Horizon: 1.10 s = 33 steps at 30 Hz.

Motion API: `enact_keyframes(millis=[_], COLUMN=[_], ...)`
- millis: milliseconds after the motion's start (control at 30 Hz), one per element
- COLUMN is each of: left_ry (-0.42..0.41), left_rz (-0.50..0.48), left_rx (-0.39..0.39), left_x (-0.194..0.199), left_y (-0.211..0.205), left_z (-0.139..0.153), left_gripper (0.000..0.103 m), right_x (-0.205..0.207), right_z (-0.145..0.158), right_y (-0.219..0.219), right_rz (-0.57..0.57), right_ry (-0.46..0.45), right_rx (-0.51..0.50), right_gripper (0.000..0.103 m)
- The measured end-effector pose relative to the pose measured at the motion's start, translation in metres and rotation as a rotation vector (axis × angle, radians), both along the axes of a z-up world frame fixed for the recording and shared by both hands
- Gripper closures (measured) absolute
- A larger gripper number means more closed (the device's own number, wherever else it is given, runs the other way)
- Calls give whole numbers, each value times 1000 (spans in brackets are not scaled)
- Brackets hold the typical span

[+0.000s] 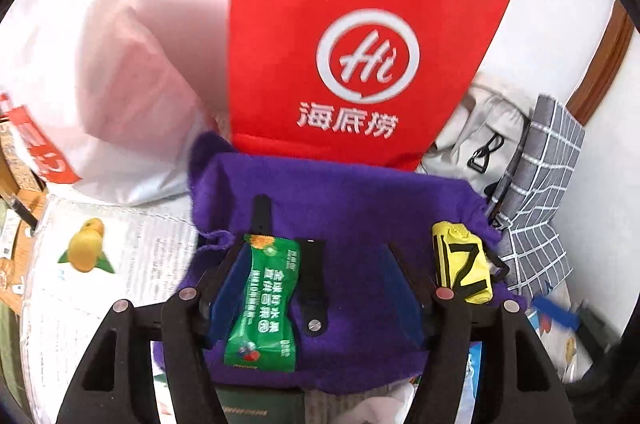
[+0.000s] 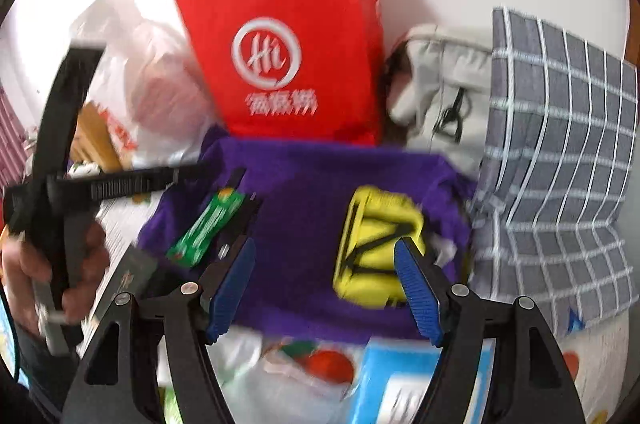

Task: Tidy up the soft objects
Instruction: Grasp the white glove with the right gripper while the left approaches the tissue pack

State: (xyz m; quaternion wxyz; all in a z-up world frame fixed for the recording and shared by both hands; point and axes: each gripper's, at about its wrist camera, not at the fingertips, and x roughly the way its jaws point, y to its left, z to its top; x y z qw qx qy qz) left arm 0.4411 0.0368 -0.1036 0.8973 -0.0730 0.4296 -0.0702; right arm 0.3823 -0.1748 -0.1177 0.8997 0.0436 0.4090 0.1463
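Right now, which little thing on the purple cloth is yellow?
The folded pouch with black lines, lying at the right end of the purple cloth. The other one, the flat packet at the left end, is green.

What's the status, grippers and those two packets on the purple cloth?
Left gripper open, right gripper open. Green packet, yellow pouch lying on purple cloth. Nothing blocking.

left gripper point(image 1: 320, 288): jaws apart, nothing clamped | right gripper point(image 2: 326, 288): jaws apart, nothing clamped | left hand point(image 2: 56, 276): gripping handle

Red paper bag point(image 1: 360, 35) (white logo) upright between clear plastic bag point(image 1: 100, 63) and checked fabric point(image 1: 548, 179).
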Motion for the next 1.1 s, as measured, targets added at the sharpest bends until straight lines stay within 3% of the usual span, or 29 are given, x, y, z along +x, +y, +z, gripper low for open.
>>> enact_keyframes(millis=[167, 400, 600, 667, 733, 900, 1100], left_ry=[-50, -27, 12, 14, 19, 49, 90], left_rz=[76, 66, 93, 96, 104, 122, 97], left_rx=[16, -17, -68, -80, -96, -116, -138], left_x=[-31, -82, -130, -148, -162, -190, -216], left_y=[31, 65, 95, 104, 112, 124, 108], left_z=[20, 21, 9, 5, 0, -14, -29], left_gripper=[38, 38, 38, 38, 38, 38, 38], right_x=[-41, -70, -71, -65, -60, -79, -121], right_z=[-19, -33, -48, -59, -69, -43, 4], right_y=[31, 79, 112, 118, 116, 102, 83], right_rz=[85, 150, 118, 90, 106, 69, 73], right_ry=[75, 101, 92, 78, 123, 57, -25], right_rx=[34, 43, -78, -124, -112, -46, 104], right_gripper=[32, 31, 32, 46, 96, 97, 97])
